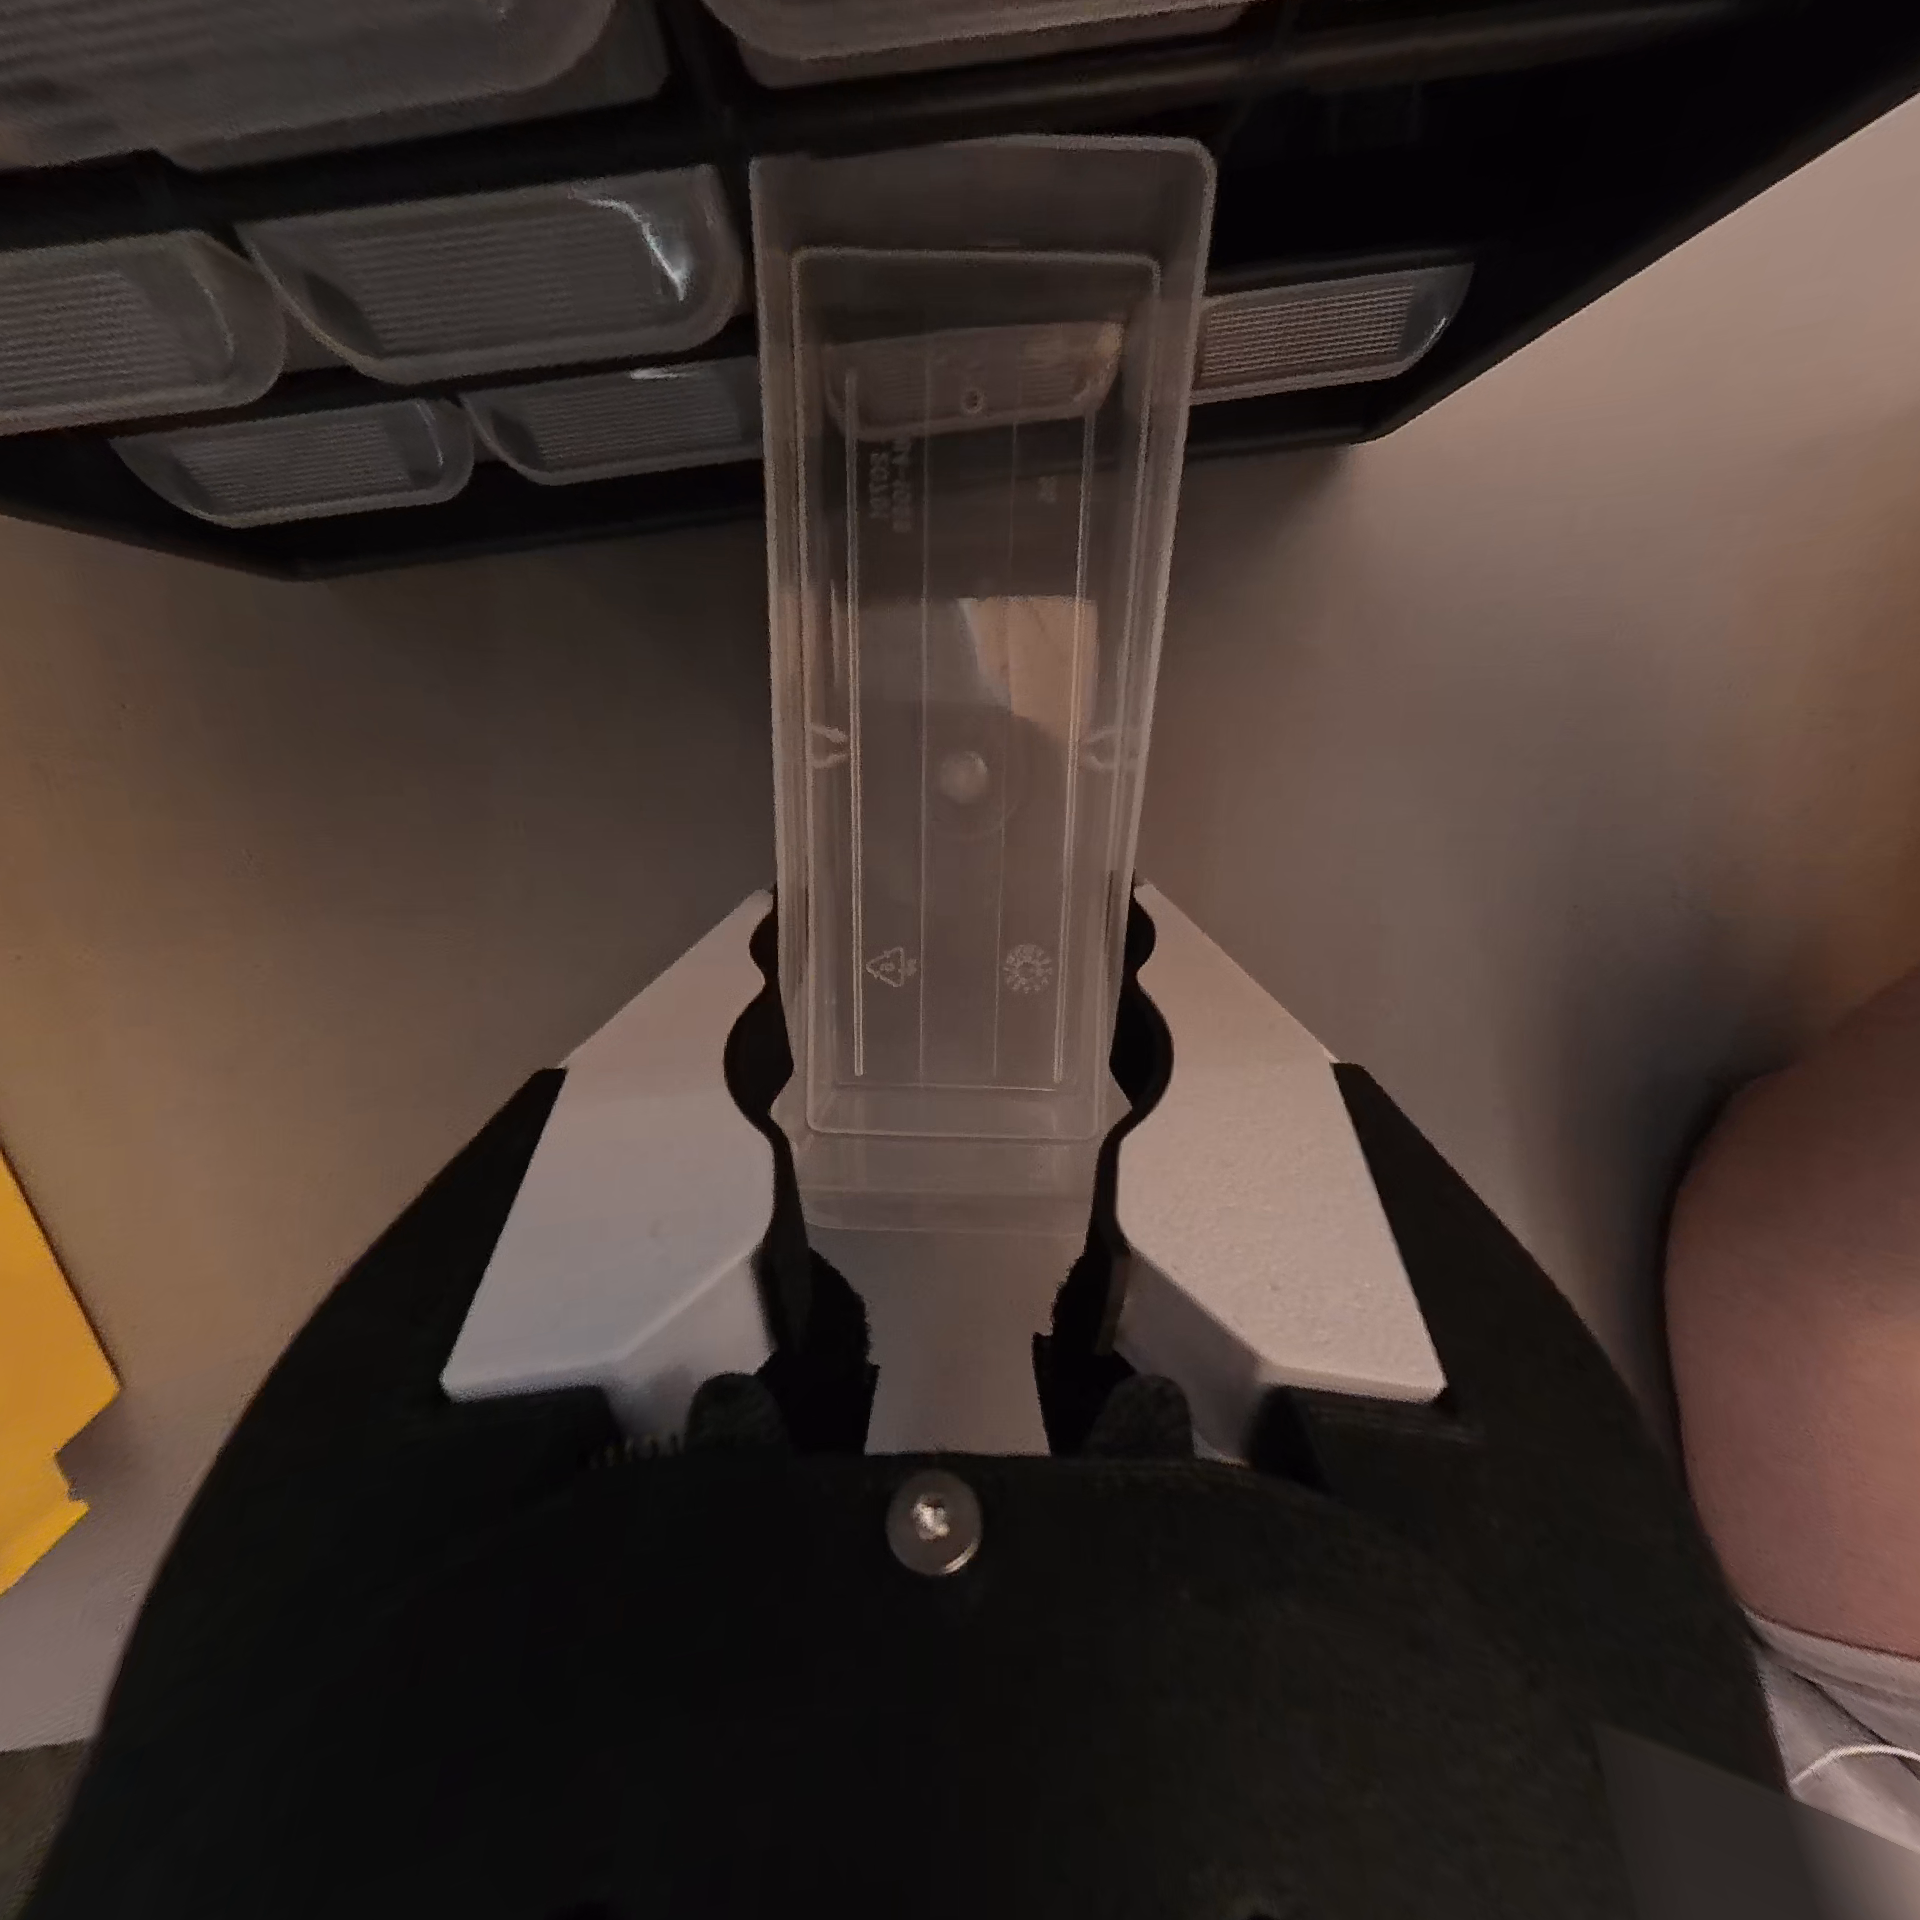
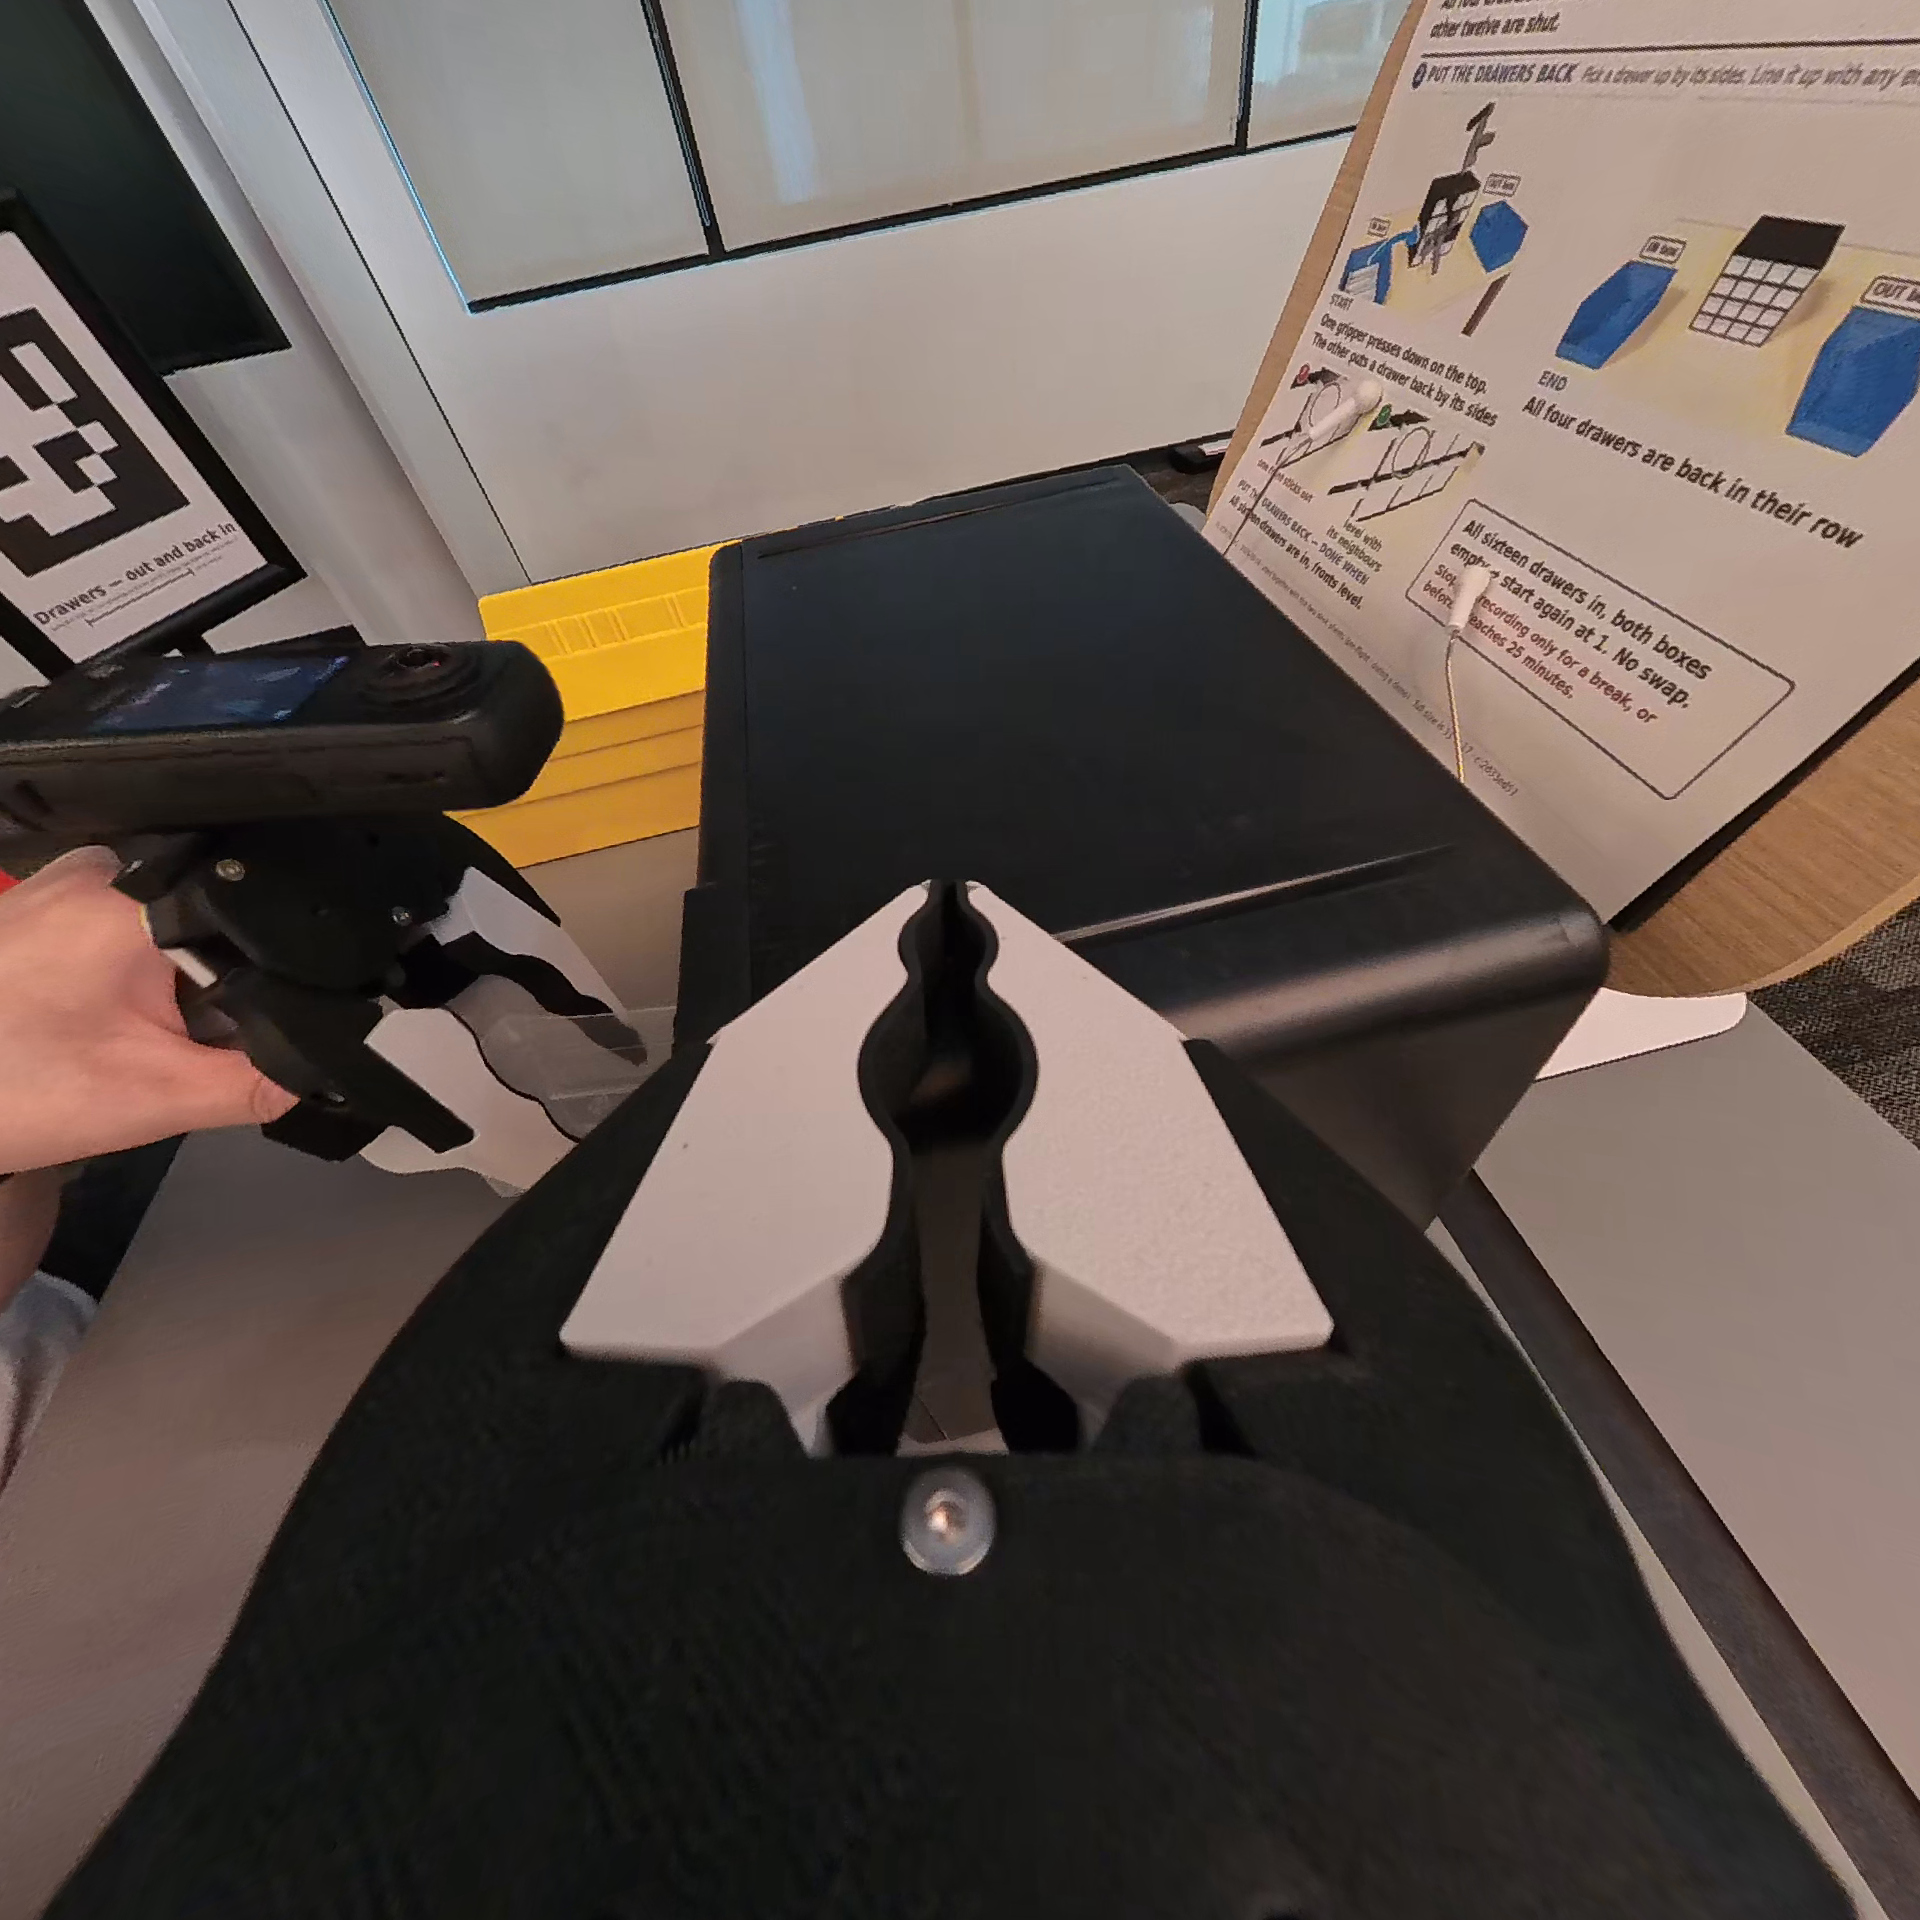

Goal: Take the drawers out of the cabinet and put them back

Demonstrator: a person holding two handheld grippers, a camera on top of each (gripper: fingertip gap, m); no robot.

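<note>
My left gripper point(image 1: 951, 914) is shut on the sides of a clear plastic drawer point(image 1: 966, 644), which points lengthwise at the black cabinet point(image 1: 312, 520). The drawer's far end is at an open slot in the cabinet front, among several shut clear drawers point(image 1: 488, 270). My right gripper point(image 2: 948, 891) is shut and empty, its tips over the near edge of the cabinet's black top point(image 2: 1091, 727). In the right wrist view the left gripper point(image 2: 582, 1029) shows at the left, held by a hand point(image 2: 94, 1018), with the clear drawer point(image 2: 582, 1039) at the cabinet's front.
A yellow bin point(image 2: 603, 675) stands behind the cabinet on the left; its corner shows in the left wrist view point(image 1: 42, 1382). An instruction board point(image 2: 1621, 416) leans at the right. A framed marker sign point(image 2: 83, 447) stands at the far left. The grey table point(image 1: 364, 779) runs around the cabinet. My hands' fingertips stand some 20 cm from each other.
</note>
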